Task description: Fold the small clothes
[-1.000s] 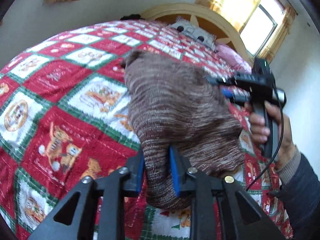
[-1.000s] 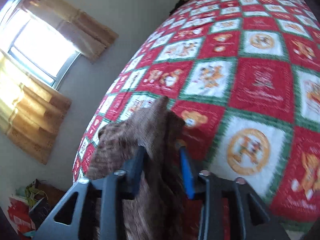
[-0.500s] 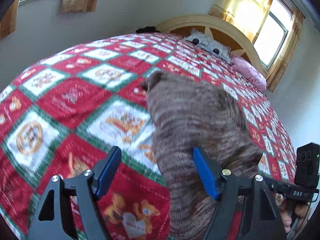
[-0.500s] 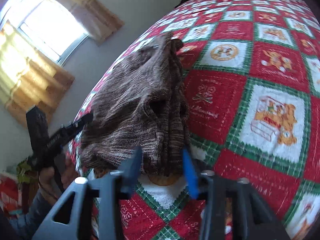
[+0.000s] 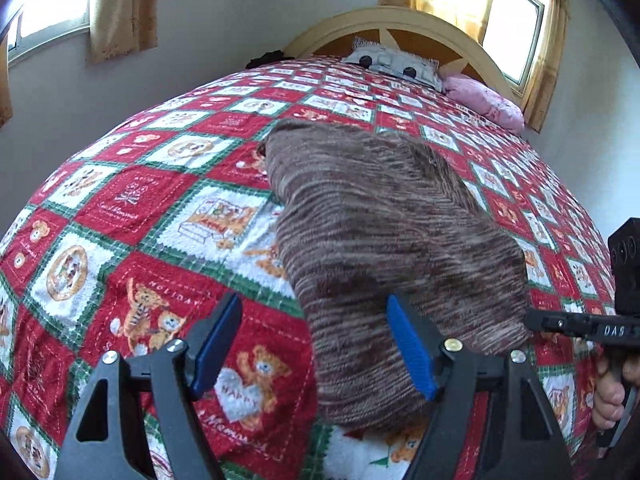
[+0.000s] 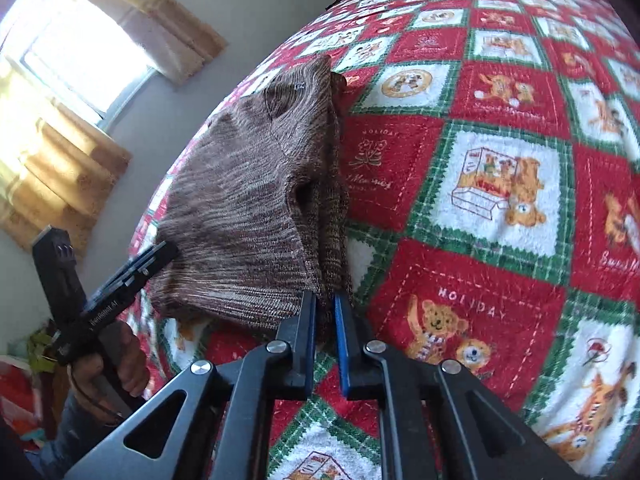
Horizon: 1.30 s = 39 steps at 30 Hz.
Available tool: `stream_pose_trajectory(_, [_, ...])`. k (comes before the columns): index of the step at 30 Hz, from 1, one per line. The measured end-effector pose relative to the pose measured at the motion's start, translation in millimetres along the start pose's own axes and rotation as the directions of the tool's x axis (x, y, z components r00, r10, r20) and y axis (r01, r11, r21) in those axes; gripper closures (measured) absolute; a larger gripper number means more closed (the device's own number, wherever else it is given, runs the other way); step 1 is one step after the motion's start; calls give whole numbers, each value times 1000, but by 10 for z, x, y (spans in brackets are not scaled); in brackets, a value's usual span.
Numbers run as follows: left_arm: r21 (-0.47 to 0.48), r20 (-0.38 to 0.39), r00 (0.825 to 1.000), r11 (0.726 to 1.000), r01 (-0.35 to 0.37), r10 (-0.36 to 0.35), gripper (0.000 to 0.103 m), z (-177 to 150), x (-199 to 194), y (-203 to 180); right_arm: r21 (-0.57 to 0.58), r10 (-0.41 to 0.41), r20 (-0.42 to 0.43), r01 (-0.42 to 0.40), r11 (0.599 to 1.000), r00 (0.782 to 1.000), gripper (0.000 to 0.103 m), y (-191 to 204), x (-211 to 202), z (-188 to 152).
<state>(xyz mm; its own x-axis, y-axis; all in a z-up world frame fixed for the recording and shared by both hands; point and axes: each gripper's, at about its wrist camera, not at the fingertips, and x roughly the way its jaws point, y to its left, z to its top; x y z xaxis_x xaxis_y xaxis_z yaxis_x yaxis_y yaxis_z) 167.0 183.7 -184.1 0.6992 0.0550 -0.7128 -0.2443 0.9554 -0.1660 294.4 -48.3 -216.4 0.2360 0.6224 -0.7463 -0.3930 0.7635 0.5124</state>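
A brown knitted garment [image 5: 384,240] lies folded on the red, white and green patchwork bedspread [image 5: 132,200]. My left gripper [image 5: 316,344] is open and empty, its right pad over the garment's near left edge. It also shows in the right wrist view [image 6: 160,256], touching the garment's far side. My right gripper [image 6: 325,320] is shut on the near corner of the garment [image 6: 256,192]. It also shows at the right edge of the left wrist view [image 5: 568,324].
A curved wooden headboard [image 5: 400,24] stands at the far end, with a grey cushion [image 5: 392,62] and a pink pillow [image 5: 484,102]. Curtained windows [image 5: 512,20] flank the bed. A wall runs along the bed's left side.
My left gripper let go of the garment and opened wide. The garment dropped flat onto the bedspread. My right gripper closed tighter on the garment's near corner.
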Motion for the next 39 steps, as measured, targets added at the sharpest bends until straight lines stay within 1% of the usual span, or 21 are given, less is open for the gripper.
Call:
stream_pose_trajectory(2, [-10, 0, 1000, 1000, -22, 22, 26, -6, -19, 53, 16, 3, 22, -3, 1000, 1000, 88, 3, -75, 12])
stream_pose_trajectory(5, [-23, 15, 998, 998, -57, 57, 22, 2, -59, 98, -28, -64, 124, 68, 997, 990, 87, 151, -286, 56])
stream_pose_trajectory(6, [-24, 22, 997, 997, -69, 70, 20, 2, -72, 93, -66, -51, 168, 63, 996, 984, 87, 271, -363, 93])
stream_pose_trajectory(7, [-22, 25, 997, 997, -76, 77, 19, 2, -76, 85, -91, -29, 184, 46, 995, 982, 85, 355, -395, 124])
stream_pose_trajectory(8, [-14, 23, 996, 996, -88, 89, 19, 4, -71, 74, -134, 13, 193, 13, 991, 981, 78, 495, -403, 172])
stream_pose_trajectory(10, [-7, 16, 995, 995, -98, 98, 19, -1, -51, 59, -218, 76, 194, -33, 976, 978, 69, 723, -359, 236])
stream_pose_trajectory(12, [-12, 4, 995, 995, -103, 103, 18, -7, -32, 57, -278, 107, 182, -53, 959, 977, 69, 869, -251, 270])
stream_pose_trajectory(13, [-18, 2, 995, 995, -100, 100, 18, -9, -30, 63, -296, 101, 161, -49, 954, 982, 69, 915, -131, 313])
stream_pose_trajectory(14, [-24, 1, 995, 995, -99, 99, 18, -11, -29, 71, -293, 78, 149, -32, 956, 986, 69, 924, -42, 332])
stream_pose_trajectory(16, [-30, -5, 995, 994, -101, 101, 16, -12, -20, 74, -257, -12, 118, 42, 966, 993, 69, 827, 182, 398])
stream_pose_trajectory(17, [-33, -10, 995, 994, -101, 101, 15, -14, -17, 81, -219, -74, 101, 94, 971, 992, 69, 728, 283, 424])
stream_pose_trajectory(18, [-34, -11, 995, 995, -97, 97, 15, -14, -19, 79, -181, -104, 72, 116, 977, 992, 69, 624, 389, 448])
stream_pose_trajectory(19, [-33, -14, 995, 995, -94, 94, 15, -17, -24, 79, -140, -59, 70, 69, 988, 996, 69, 519, 406, 446])
stream_pose_trajectory(21, [-20, -16, 995, 995, -97, 97, 15, -19, -46, 65, -112, -25, 86, 34, 993, 996, 69, 444, 312, 396])
stream_pose_trajectory(24, [2, -5, 994, 994, -108, 108, 15, -21, -127, 38, -126, -66, 122, 81, 989, 990, 68, 534, 135, 297])
stream_pose_trajectory(25, [5, 0, 994, 994, -106, 106, 15, -21, -171, 33, -131, -79, 136, 97, 987, 988, 65, 564, 78, 263])
stream_pose_trajectory(26, [5, 8, 995, 995, -104, 104, 15, -19, -221, 27, -133, -92, 156, 113, 985, 983, 57, 601, 10, 226])
stream_pose_trajectory(28, [6, 24, 995, 995, -101, 100, 15, -20, -320, 11, -134, -115, 199, 143, 981, 973, 52, 671, -154, 135])
stream_pose_trajectory(30, [14, 44, 994, 995, -103, 103, 14, -19, -434, -27, -140, -136, 235, 172, 975, 962, 52, 768, -310, 80])
stream_pose_trajectory(33, [26, 91, 990, 994, -109, 106, 8, -17, -640, -112, -155, -159, 287, 209, 965, 945, 52, 883, -508, 5])
stream_pose_trajectory(39, [37, 173, 983, 997, -69, 62, 7, 13, -1008, -273, -187, -167, 344, 242, 952, 924, 52, 1114, -849, -178])
